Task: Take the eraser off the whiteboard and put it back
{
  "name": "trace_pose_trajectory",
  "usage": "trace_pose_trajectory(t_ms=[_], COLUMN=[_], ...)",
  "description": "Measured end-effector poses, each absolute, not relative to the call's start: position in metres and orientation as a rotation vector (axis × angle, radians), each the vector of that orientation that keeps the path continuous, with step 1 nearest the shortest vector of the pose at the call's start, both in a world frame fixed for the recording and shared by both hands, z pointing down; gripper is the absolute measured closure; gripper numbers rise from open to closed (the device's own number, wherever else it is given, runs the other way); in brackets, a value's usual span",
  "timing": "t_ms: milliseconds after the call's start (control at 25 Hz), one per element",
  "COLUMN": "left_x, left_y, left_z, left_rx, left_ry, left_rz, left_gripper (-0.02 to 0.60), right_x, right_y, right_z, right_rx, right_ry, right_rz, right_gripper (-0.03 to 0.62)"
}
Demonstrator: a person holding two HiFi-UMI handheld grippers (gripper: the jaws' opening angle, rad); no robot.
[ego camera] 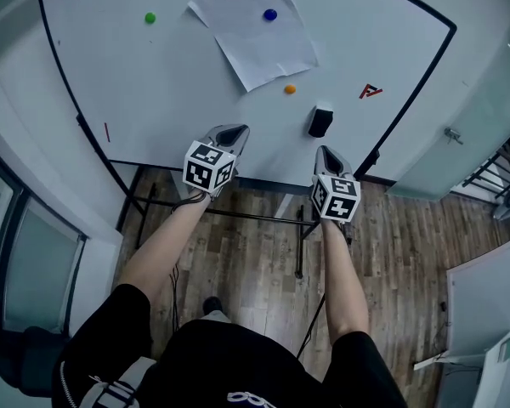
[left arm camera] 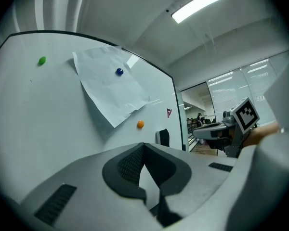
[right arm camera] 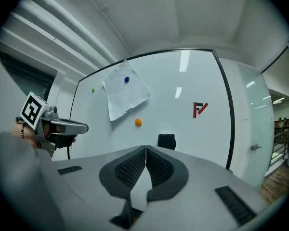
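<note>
I held both grippers out level in front of the whiteboard [ego camera: 153, 83]. The left gripper [ego camera: 232, 132] had its jaws pressed together with nothing in them. The right gripper [ego camera: 324, 150] was the same, jaws closed tight and holding nothing.

The eraser [ego camera: 320, 122] was black and sat on the board, low down and toward the right side. It was just past the tip of the right gripper, but the two were apart. An orange magnet [ego camera: 290, 89] sat just up and left of it, and a red mark [ego camera: 370, 91] was off to its right.

The board's black rim [ego camera: 424, 79] ran close by on the right, past the red mark. From the head view, both gripper tips looked near the bottom rim, but I could not tell if they touched it.

A paper [ego camera: 259, 32] hung tilted near the top under a blue magnet [ego camera: 270, 14]. A green magnet [ego camera: 150, 18] sat to its left. Below the green magnet the board was bare white, with lots of room. Wood floor [ego camera: 238, 253] lay under my arms.
</note>
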State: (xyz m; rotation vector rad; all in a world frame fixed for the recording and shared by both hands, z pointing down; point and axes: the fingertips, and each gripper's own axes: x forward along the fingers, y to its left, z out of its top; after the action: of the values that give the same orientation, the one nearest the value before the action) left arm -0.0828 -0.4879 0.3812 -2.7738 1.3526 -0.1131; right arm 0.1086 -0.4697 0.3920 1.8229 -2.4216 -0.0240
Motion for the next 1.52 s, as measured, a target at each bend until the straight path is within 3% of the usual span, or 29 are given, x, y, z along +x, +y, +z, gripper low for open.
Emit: trace_pose_trajectory(t_ms=[840,880,960,1520], left_x=[-0.087,-0.086,-0.086,-0.086], left_y=[-0.539,-0.539,-0.542,-0.561], left_z=[0.394,0.394,0.394,0.399], left_rx=[-2.845,-2.849,-2.855,-2.884], left_ry=[1.239,1.227,1.207,1.132], left_rz=[-0.107,-0.110,-0.110,-0.106], left_gripper=[0.572,0.572,0.572,0.572], right_x=[0.098,0.098,0.095,0.111], right_y=[-0.521,-0.525,-0.533,-0.570], right_z=[0.403,0.403,0.406,0.427], right_rx=[1.922,1.927,1.919,2.031], right_ry=[-2.333,-2.332,-2.336,-2.206], right_rz=[-0.026,-0.019,0.010,0.087], right_gripper=[0.566,0.553,0.380,0.327])
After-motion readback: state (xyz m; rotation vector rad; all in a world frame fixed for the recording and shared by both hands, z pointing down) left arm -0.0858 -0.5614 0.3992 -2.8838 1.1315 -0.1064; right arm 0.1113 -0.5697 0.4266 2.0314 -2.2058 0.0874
